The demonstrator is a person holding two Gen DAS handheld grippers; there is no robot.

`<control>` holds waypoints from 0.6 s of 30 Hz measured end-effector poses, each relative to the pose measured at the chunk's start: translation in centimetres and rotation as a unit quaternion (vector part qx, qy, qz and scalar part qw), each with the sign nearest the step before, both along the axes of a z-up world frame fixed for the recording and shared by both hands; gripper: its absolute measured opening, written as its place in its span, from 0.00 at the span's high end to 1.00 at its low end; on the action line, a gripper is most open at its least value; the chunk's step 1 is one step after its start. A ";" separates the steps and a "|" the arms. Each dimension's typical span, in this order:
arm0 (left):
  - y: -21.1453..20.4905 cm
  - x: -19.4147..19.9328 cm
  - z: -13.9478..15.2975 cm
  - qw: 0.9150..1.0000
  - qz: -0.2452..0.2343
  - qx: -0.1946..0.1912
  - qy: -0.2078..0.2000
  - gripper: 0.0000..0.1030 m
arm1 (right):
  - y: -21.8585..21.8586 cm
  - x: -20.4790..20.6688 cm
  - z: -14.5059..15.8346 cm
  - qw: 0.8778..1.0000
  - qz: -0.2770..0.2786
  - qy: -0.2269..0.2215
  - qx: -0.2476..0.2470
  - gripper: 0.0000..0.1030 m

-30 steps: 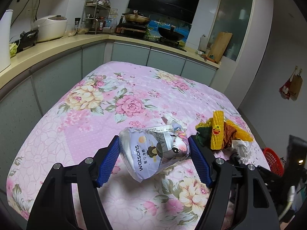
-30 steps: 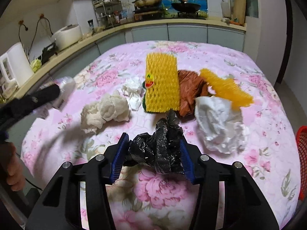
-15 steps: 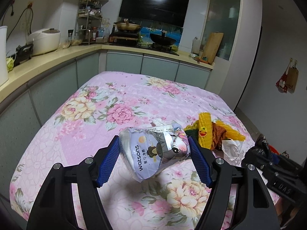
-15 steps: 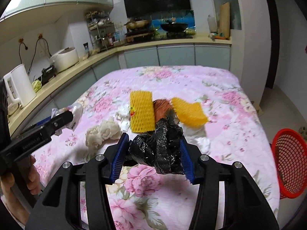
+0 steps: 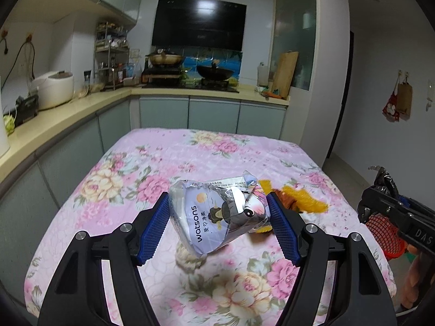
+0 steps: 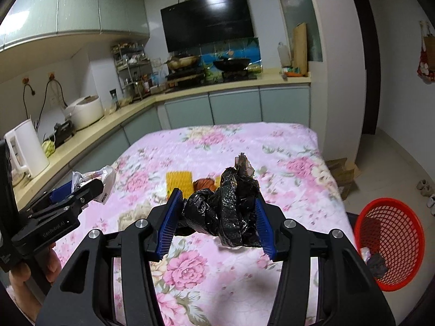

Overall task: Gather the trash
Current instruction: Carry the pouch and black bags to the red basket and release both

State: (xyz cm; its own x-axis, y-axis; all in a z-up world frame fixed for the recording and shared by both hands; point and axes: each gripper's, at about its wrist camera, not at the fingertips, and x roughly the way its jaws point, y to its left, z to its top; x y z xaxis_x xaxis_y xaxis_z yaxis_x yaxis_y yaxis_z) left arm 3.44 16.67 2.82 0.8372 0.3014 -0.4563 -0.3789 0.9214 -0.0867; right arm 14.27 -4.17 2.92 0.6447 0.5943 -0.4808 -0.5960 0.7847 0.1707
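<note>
My left gripper is shut on a crumpled Watsons tissue pack, held in the air above the flowered table. My right gripper is shut on a crumpled black plastic bag, also lifted off the table. Below and behind the bag lie a yellow foam net and a brown wrapper. In the left wrist view the yellow net shows partly behind the pack. A red mesh basket stands on the floor at the table's right, with a few scraps inside.
Kitchen counter runs along the left and far sides, carrying a white kettle, a rice cooker and a stove with pans. A cardboard box lies on the floor beyond the basket.
Both grippers have risen and pulled back from the table with their loads; the remaining trash now looks smaller and lower, and the red basket has come into the right wrist view.
</note>
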 end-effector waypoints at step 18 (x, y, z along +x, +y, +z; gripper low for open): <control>-6.0 4.1 2.3 0.997 -0.067 0.030 -0.015 0.33 | -6.1 1.5 2.4 0.997 -0.060 -0.025 0.035 0.52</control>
State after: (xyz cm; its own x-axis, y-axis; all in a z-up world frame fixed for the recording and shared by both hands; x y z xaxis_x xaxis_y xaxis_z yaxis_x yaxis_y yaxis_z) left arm 7.58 10.66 5.11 0.8850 0.2117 -0.4146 -0.2504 0.9673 -0.0405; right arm 15.80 -10.25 5.33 0.7349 0.5429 -0.4064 -0.5082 0.8377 0.1999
